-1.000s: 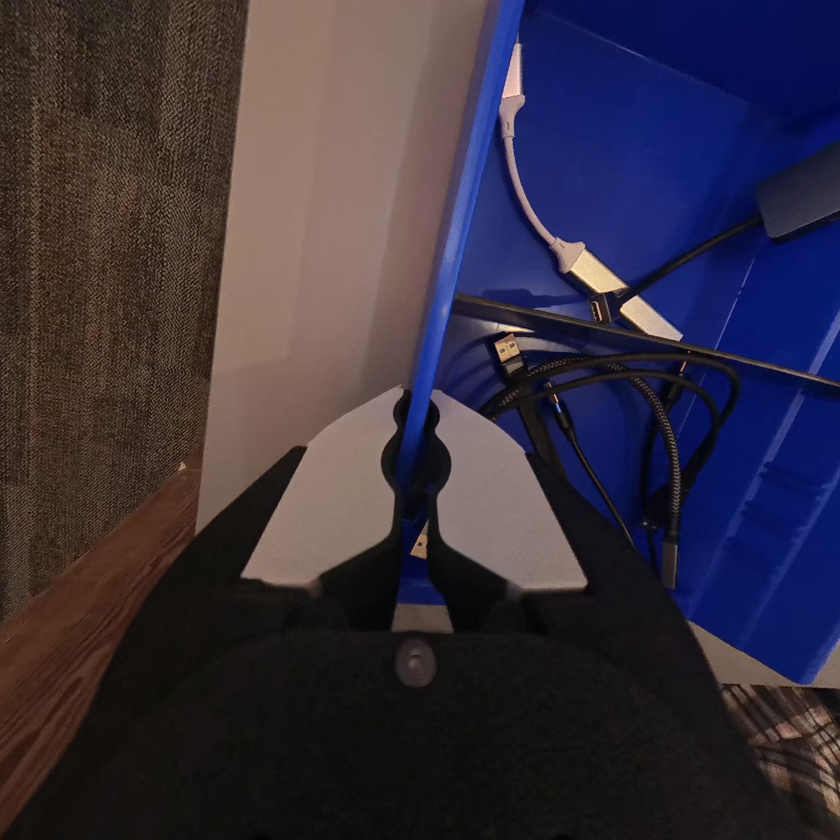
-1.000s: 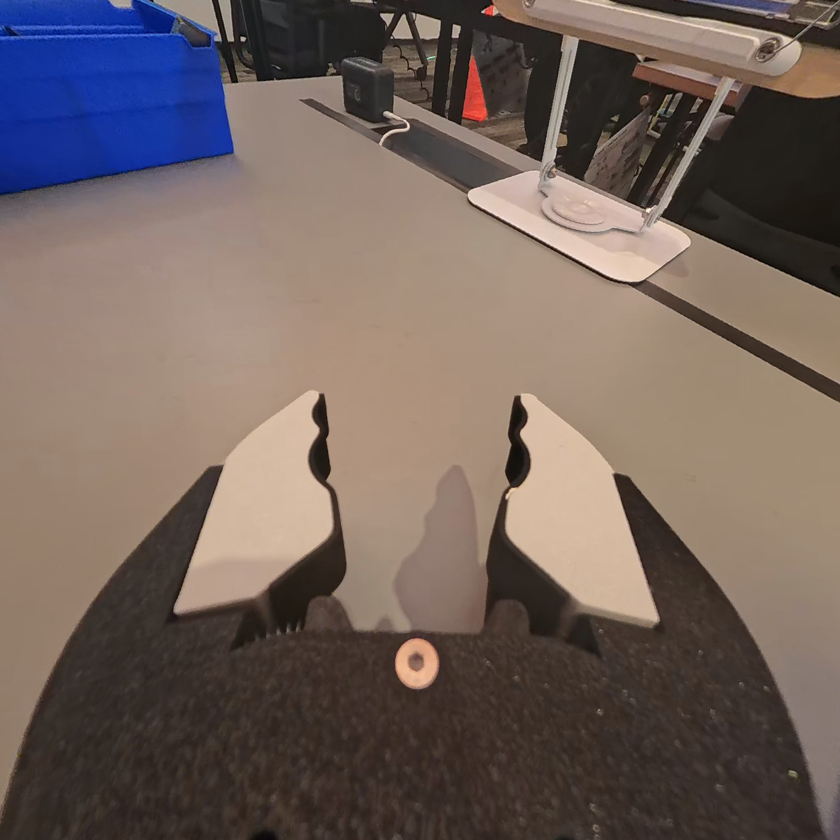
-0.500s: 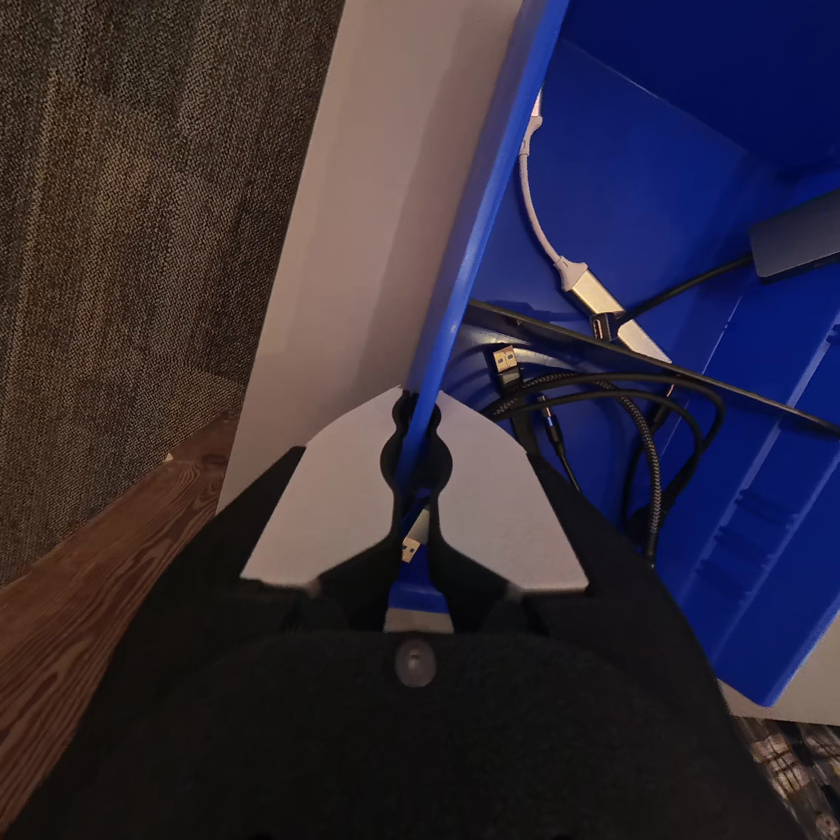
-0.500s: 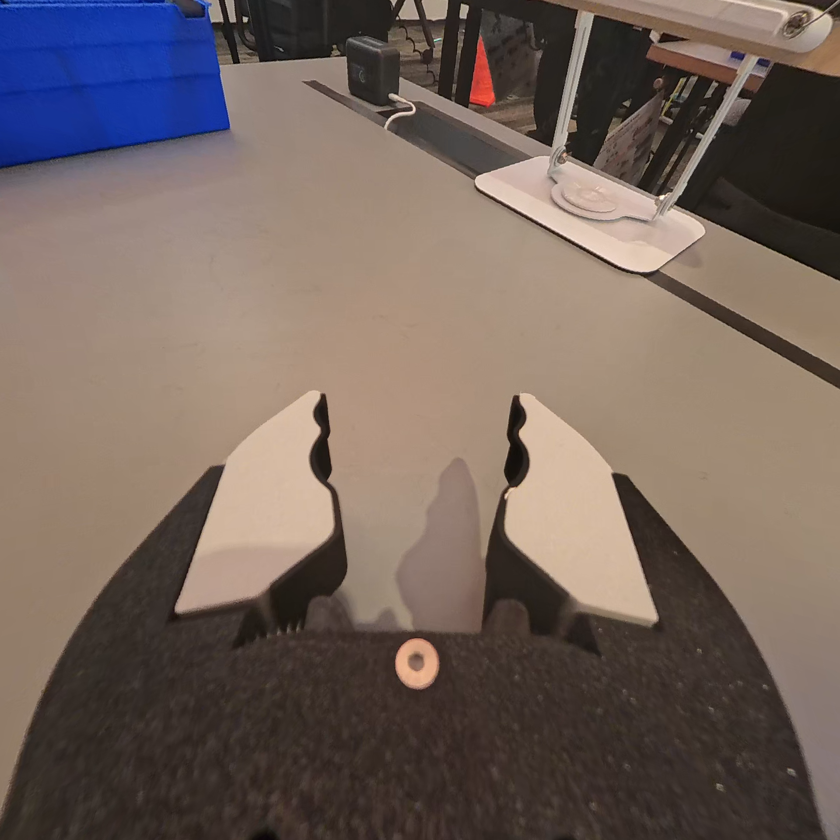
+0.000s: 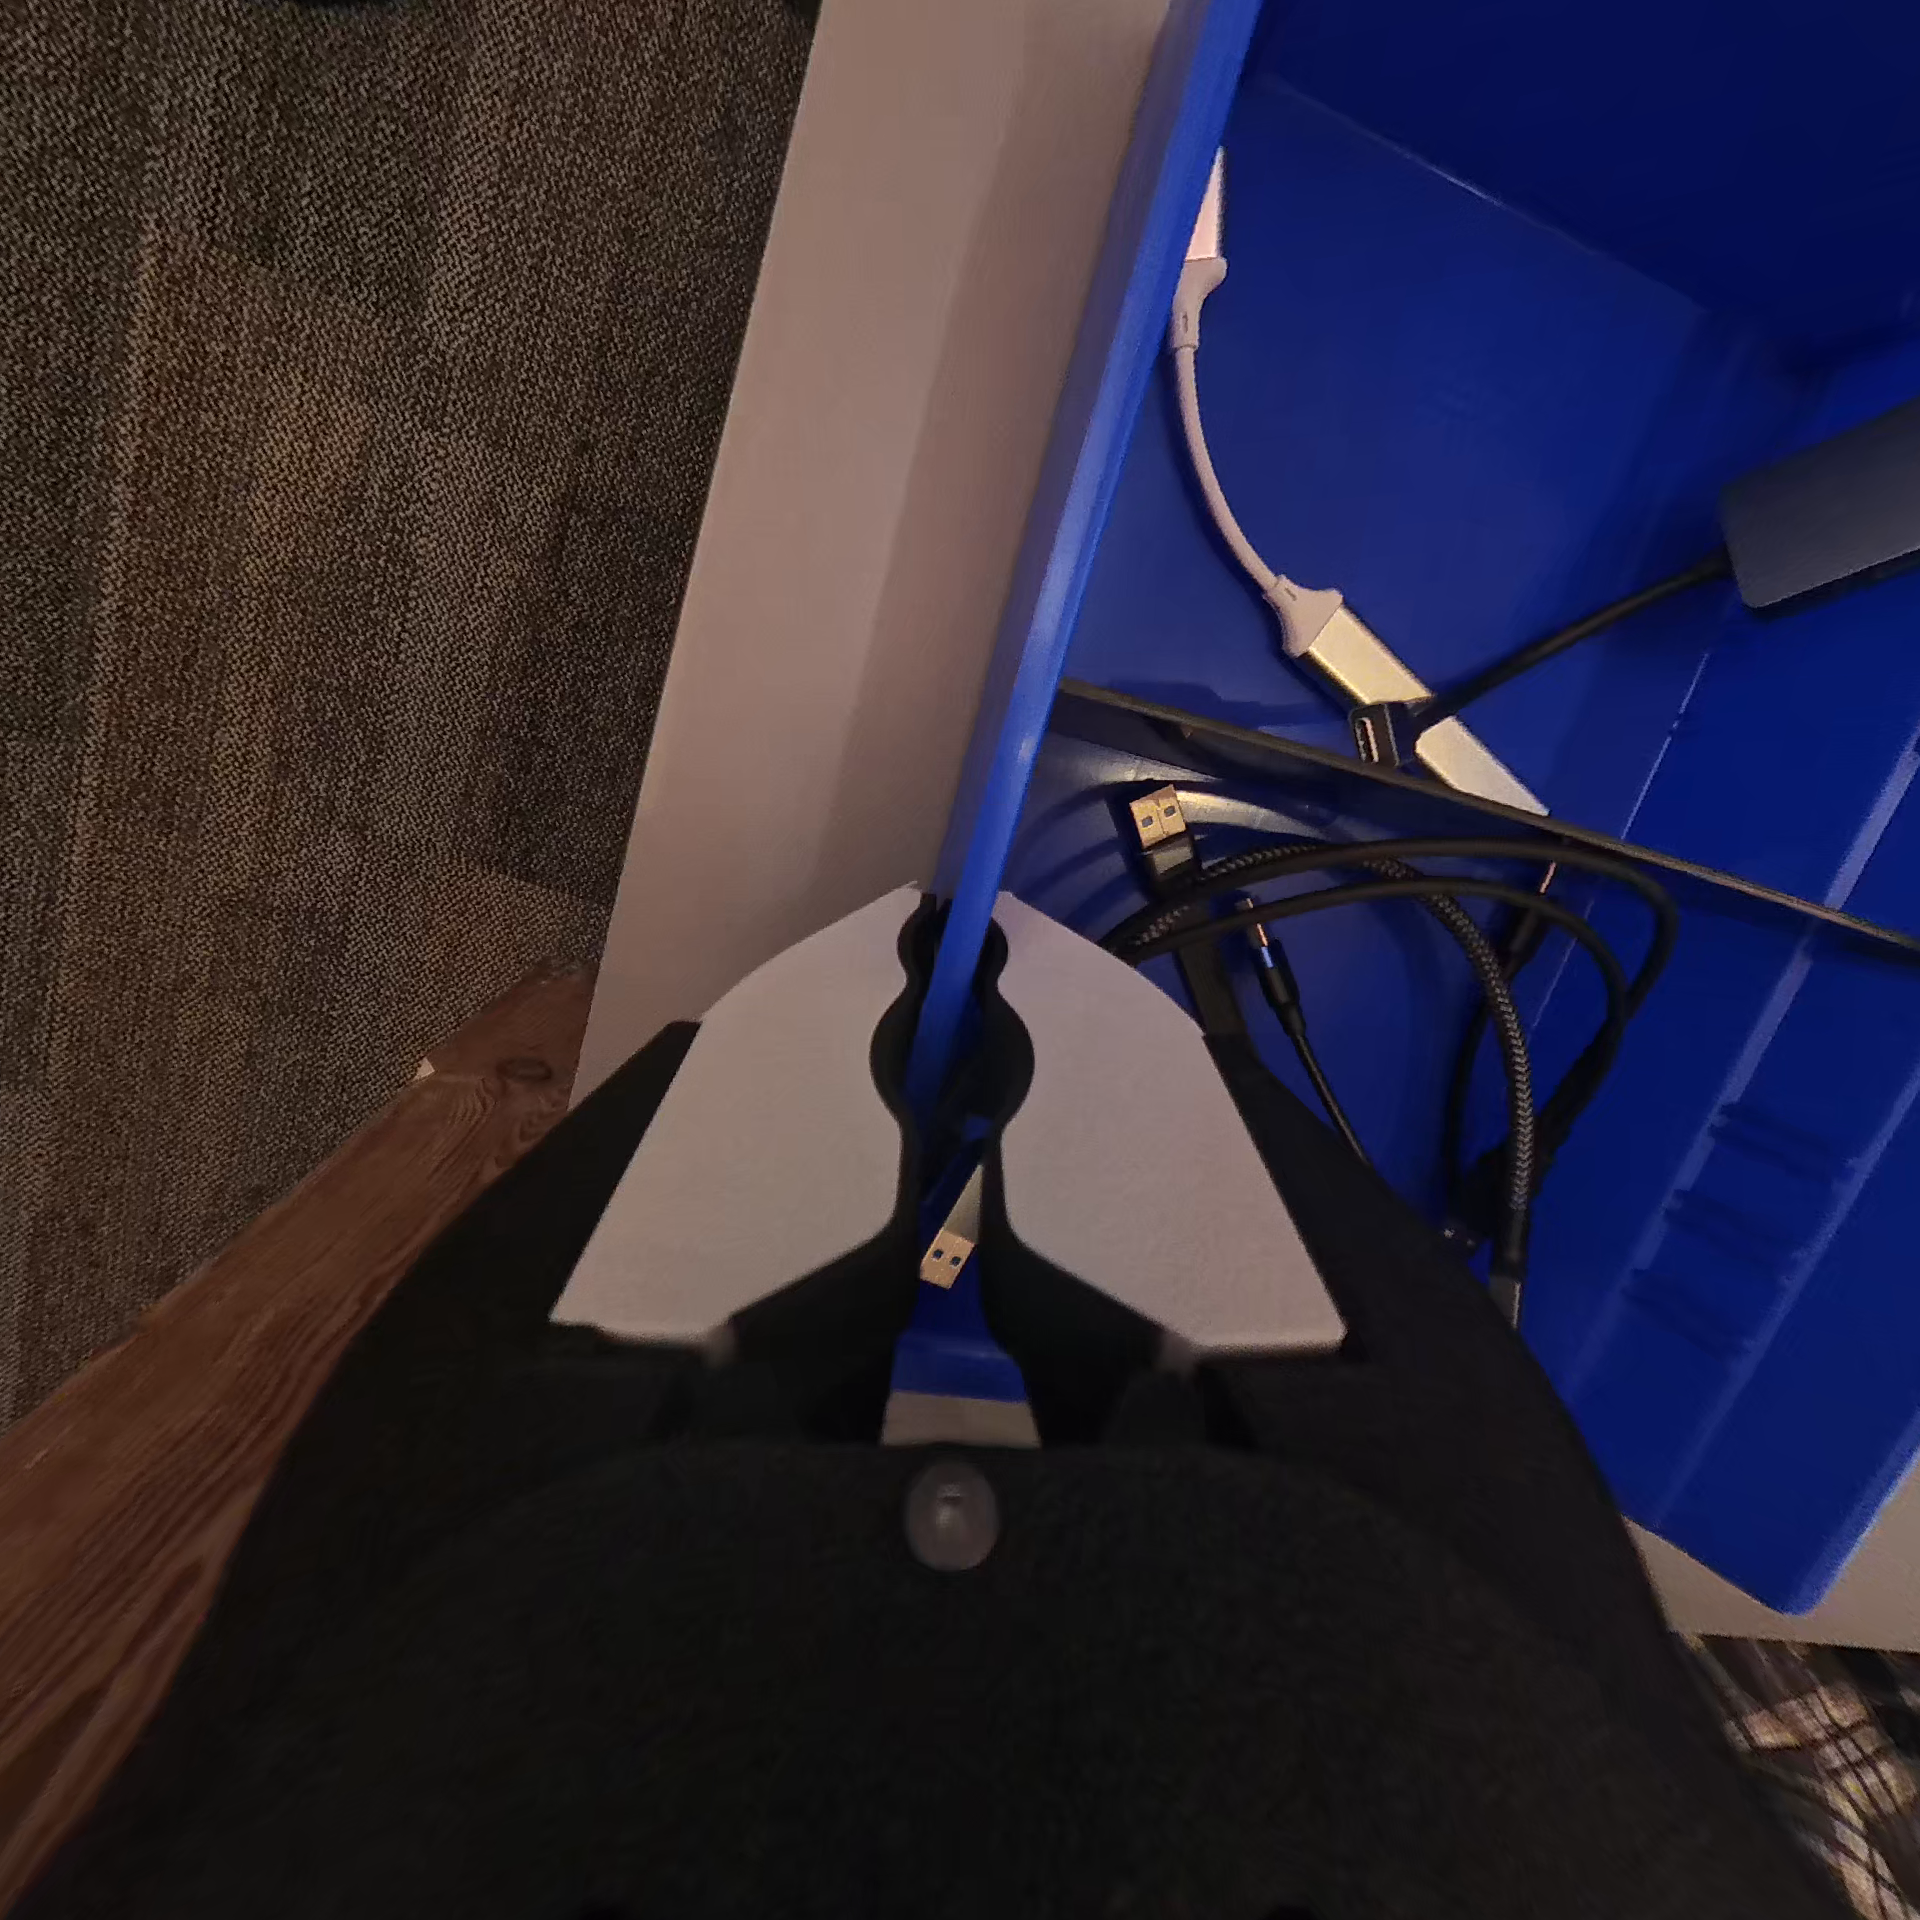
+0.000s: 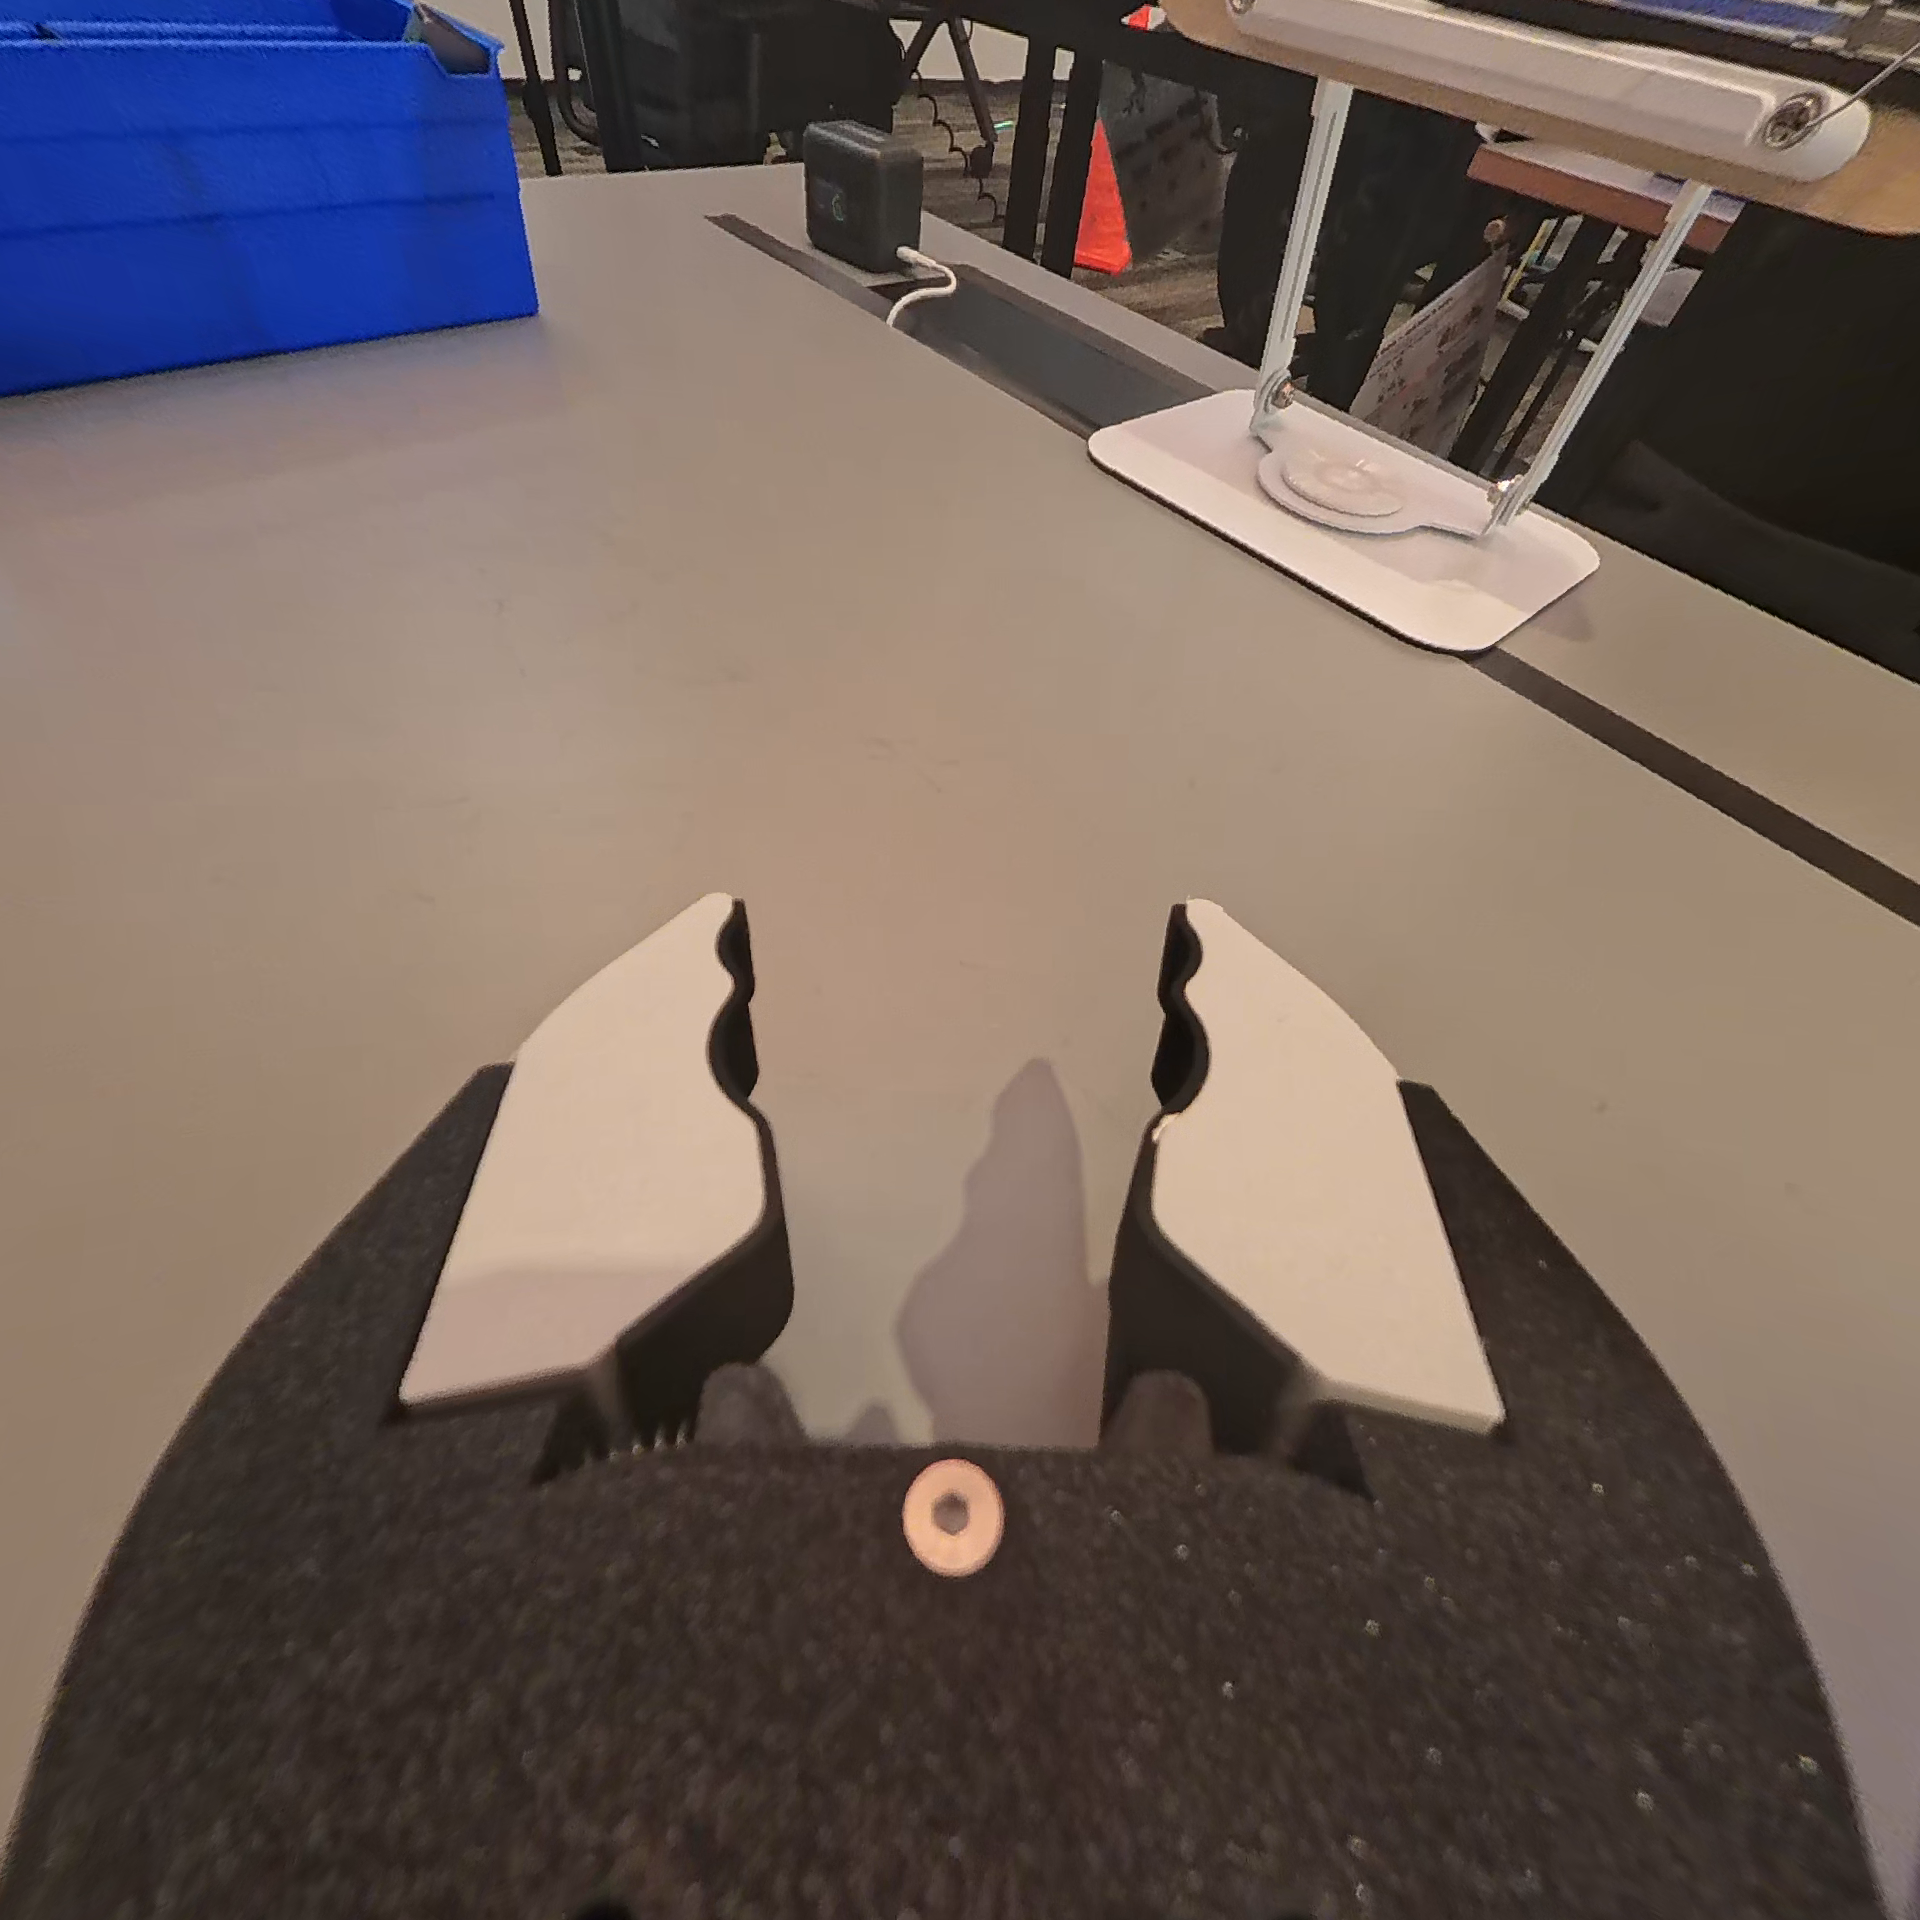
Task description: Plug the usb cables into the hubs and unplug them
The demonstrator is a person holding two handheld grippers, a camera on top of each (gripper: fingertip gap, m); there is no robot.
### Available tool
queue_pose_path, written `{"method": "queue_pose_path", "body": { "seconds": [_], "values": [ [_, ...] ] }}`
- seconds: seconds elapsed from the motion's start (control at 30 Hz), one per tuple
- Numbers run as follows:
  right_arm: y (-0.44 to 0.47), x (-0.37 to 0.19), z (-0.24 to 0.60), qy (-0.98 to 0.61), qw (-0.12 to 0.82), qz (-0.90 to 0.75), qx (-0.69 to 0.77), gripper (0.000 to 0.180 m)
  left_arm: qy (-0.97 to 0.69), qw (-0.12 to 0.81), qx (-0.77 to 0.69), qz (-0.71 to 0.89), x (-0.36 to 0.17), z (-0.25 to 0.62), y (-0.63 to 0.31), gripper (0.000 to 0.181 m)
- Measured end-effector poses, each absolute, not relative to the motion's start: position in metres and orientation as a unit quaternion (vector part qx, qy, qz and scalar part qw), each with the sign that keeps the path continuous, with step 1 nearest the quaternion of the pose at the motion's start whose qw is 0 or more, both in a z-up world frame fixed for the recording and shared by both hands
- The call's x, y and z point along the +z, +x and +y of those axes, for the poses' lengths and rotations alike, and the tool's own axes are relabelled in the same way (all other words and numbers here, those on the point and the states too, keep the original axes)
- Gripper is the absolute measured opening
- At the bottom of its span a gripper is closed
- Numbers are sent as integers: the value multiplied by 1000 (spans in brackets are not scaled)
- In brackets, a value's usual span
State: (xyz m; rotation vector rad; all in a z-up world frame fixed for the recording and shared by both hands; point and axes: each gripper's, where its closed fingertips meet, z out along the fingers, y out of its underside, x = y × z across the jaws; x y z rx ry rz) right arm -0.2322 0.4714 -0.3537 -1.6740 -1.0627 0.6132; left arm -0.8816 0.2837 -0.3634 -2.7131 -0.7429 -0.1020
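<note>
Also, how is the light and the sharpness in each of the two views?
Left wrist view: dim and warm, the blue bin still readable, edges curved by the wide lens. Right wrist view: bright and even, the right gripper casting a soft shadow on the grey table.

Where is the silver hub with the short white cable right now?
In the left wrist view, the silver hub with the short white cable lies inside the blue plastic bin, upper right, its end crossing the black divider strip.

The grey hub [image 5: 1839,540] is cut off by the frame's right edge.
</note>
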Motion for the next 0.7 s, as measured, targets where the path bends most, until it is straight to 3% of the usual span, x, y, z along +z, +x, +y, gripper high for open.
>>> {"method": "queue_pose_path", "body": {
  "seconds": [0.47, 0.7],
  "values": [
    [-238, -356, 468, -694, 506, -443, 258, 75, -960, 172, -39, -217, -361, 289, -892, 6],
    [-243, -354, 464, -686, 508, -449, 263, 75, -946, 265, -7, -188, -307, 292, -904, 35]
  ]
}}
